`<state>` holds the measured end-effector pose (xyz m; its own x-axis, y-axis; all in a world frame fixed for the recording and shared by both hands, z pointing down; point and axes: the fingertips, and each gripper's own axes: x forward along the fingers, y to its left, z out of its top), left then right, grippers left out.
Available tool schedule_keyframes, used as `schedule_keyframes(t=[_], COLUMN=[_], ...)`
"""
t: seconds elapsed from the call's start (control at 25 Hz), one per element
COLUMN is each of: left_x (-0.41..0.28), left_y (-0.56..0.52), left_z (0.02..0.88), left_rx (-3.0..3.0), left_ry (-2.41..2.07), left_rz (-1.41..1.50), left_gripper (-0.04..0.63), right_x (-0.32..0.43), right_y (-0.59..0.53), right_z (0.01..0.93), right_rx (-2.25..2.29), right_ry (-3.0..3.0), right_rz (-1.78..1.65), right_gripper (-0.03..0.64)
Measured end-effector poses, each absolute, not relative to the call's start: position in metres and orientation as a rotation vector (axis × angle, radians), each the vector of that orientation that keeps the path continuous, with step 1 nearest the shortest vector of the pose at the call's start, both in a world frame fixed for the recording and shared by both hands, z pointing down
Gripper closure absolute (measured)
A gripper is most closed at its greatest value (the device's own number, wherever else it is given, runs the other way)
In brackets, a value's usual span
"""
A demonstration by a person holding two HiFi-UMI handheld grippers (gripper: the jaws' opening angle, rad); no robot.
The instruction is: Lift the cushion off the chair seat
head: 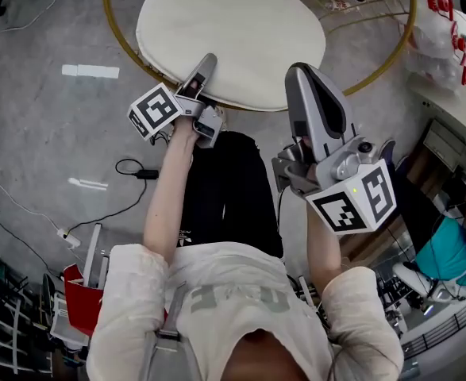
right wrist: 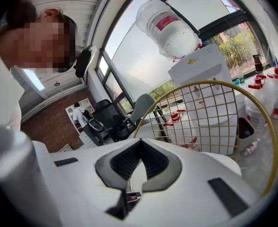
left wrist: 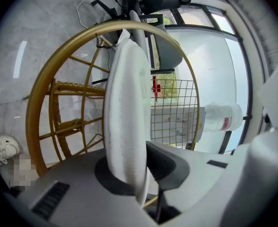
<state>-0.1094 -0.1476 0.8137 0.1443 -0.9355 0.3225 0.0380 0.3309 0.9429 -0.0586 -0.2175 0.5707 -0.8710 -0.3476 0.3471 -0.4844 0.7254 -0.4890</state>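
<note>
The white cushion (head: 229,34) lies on the round seat of the gold-framed chair (head: 112,30), at the far side of the scene. The left gripper (head: 207,62) has its jaws clamped on the cushion's near edge, the padding pinched between them. The right gripper (head: 306,74) hangs by the cushion's near right edge, its jaws pressed together with nothing in them
</note>
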Motion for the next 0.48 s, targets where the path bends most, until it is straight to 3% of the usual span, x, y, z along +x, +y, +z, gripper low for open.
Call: schedule_keyframes(t=[0.48], left_x=[-0.130], left_y=[-0.148], left_z=[0.622], left_rx=[1.104], left_ry=[-1.242], left_rz=[-0.894], left_gripper=[0.545], right_x=[-0.056], right_y=[-0.213], right_z=[0.399], right_rx=[0.768], right_ry=[-2.776], right_rz=[0.791], right_gripper=[0.601])
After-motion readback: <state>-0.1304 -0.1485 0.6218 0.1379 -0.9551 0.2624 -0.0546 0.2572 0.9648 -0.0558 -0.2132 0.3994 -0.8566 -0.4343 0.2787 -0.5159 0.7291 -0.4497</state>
